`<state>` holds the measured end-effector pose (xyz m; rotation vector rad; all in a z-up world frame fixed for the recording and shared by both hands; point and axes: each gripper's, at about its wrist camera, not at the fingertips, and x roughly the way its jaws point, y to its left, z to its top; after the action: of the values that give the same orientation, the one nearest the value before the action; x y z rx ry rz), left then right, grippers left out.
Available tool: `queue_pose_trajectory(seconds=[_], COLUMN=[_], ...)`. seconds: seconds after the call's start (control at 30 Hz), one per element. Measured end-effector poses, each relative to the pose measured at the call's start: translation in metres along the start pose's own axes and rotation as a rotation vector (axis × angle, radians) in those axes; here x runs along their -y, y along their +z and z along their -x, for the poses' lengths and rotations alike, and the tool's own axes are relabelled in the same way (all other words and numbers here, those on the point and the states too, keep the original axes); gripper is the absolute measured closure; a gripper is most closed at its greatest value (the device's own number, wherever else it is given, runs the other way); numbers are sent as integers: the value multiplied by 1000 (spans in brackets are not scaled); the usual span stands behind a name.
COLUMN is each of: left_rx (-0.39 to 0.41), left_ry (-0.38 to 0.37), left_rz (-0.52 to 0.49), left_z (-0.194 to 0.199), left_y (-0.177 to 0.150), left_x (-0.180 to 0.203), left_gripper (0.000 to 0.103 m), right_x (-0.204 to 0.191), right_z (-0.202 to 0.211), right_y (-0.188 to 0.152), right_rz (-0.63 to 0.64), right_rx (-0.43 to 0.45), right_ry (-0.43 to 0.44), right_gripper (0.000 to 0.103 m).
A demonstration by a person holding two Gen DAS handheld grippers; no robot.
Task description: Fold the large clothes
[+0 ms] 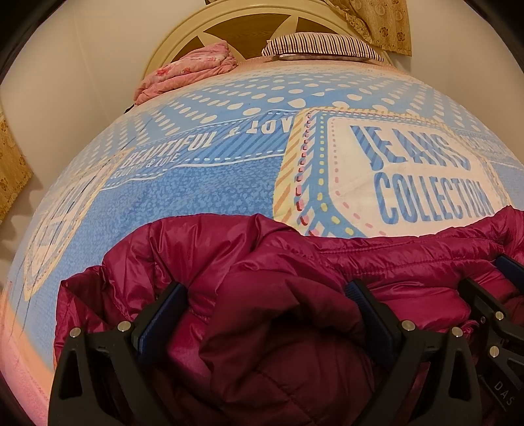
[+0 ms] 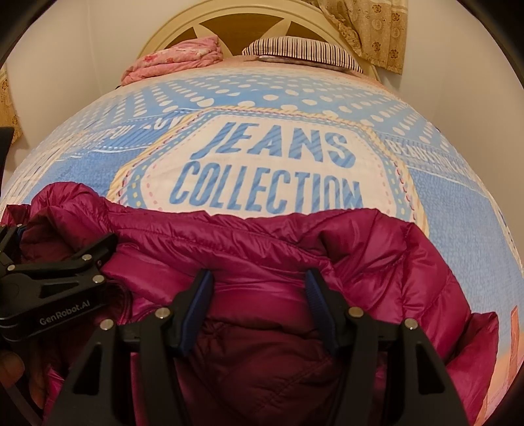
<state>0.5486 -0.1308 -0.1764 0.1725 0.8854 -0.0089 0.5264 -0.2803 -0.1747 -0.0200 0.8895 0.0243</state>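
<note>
A magenta puffer jacket [image 1: 262,262] lies bunched on the near part of the bed; it also shows in the right wrist view [image 2: 294,249]. My left gripper [image 1: 267,293] is open, its jaws wide apart with a bulge of jacket fabric between them. My right gripper [image 2: 258,283] is open over the jacket, padded fabric lying between its fingers. The right gripper also shows at the right edge of the left wrist view [image 1: 491,295]. The left gripper also shows at the left edge of the right wrist view [image 2: 59,262].
The bed has a blue and white cover [image 2: 268,164] printed "JEANS COLLECTION". A folded pink quilt [image 1: 186,72] and a striped pillow [image 1: 321,46] lie at the cream headboard [image 1: 249,23]. Floral curtains [image 2: 370,29] hang at the back right. A white wall stands left.
</note>
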Motion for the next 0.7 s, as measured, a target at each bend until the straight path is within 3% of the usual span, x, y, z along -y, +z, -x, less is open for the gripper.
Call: queue_pose_trajectory(seconds=[0.7], left_rx=[11], left_ry=[48], left_rz=[-29], left_z=[0], left_y=[-1], left_x=[6], left_gripper=[3], right_x=[-4], right_z=[-2], right_y=[1], right_rz=[25], right_rx=[-7], right_ry=[-31], right_gripper=[40])
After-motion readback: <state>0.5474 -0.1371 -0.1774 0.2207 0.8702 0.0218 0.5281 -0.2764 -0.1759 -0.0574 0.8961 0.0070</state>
